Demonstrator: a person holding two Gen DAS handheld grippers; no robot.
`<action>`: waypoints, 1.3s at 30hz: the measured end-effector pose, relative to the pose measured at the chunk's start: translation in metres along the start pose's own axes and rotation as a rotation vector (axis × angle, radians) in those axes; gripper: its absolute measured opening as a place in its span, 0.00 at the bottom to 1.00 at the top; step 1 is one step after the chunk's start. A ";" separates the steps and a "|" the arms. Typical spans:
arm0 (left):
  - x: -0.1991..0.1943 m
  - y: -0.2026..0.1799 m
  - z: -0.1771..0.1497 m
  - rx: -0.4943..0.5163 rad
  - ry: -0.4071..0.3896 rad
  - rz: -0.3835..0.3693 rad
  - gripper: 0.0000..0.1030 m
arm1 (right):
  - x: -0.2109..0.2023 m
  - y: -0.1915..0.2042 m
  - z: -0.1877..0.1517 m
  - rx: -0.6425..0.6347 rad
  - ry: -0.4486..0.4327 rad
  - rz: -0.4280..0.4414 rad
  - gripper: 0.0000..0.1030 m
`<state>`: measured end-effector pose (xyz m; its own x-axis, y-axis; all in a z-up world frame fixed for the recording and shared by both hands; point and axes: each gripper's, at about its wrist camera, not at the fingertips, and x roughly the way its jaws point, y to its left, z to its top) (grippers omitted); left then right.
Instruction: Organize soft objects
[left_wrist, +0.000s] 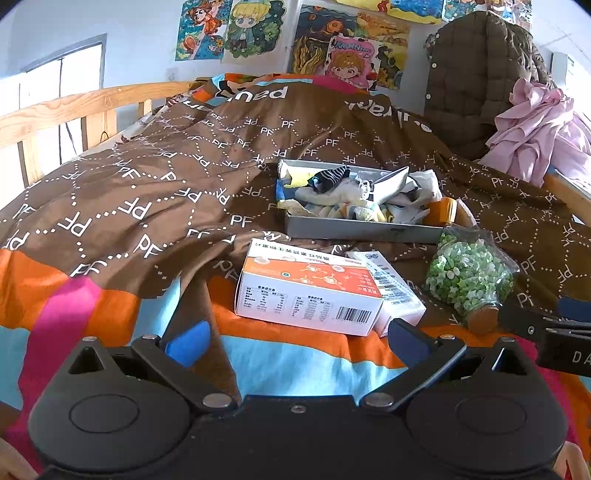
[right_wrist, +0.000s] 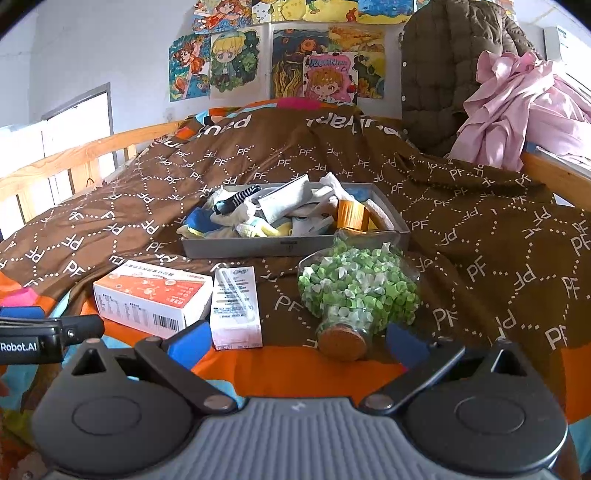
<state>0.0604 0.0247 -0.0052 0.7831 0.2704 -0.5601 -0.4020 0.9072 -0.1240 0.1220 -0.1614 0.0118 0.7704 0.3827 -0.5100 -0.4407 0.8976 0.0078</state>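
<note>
**Two open grippers over a cluttered bed**

Two grippers hover low over the near edge of the bed, both spread wide and holding nothing. The left gripper (left_wrist: 297, 341) faces an orange-and-white carton (left_wrist: 308, 291) lying flat on the quilt (left_wrist: 147, 192). The right gripper (right_wrist: 295, 341) sits with a corked glass bottle (right_wrist: 356, 291) of green and white paper stars just ahead, its cork end pointing toward the camera and lying between the blue pads (right_wrist: 188, 341). Just left of the bottle lies a small white-and-pink box (right_wrist: 236, 308), touching the carton.

Farther back rests a shallow grey tray (right_wrist: 258, 247) heaped with soft things: a striped sock (right_wrist: 236, 201), pale socks and cloths (right_wrist: 240, 225). An orange roll (right_wrist: 351, 214) stands at its right end. Beyond, a pink garment (right_wrist: 517, 107) is draped beside a quilted brown coat (right_wrist: 436, 74), under cartoon posters (right_wrist: 258, 62) on the wall.
</note>
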 end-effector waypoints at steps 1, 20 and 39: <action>0.000 0.000 0.000 -0.001 0.001 0.000 0.99 | 0.000 0.000 0.000 -0.001 0.001 -0.001 1.00; 0.000 0.003 -0.002 -0.010 0.013 0.006 0.99 | 0.002 0.001 -0.001 -0.005 0.009 0.000 1.00; 0.000 0.006 -0.003 -0.016 0.017 0.010 0.99 | 0.002 0.001 -0.001 -0.006 0.012 0.001 1.00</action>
<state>0.0565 0.0292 -0.0087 0.7708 0.2735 -0.5753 -0.4171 0.8993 -0.1313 0.1225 -0.1598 0.0102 0.7648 0.3805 -0.5199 -0.4437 0.8962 0.0032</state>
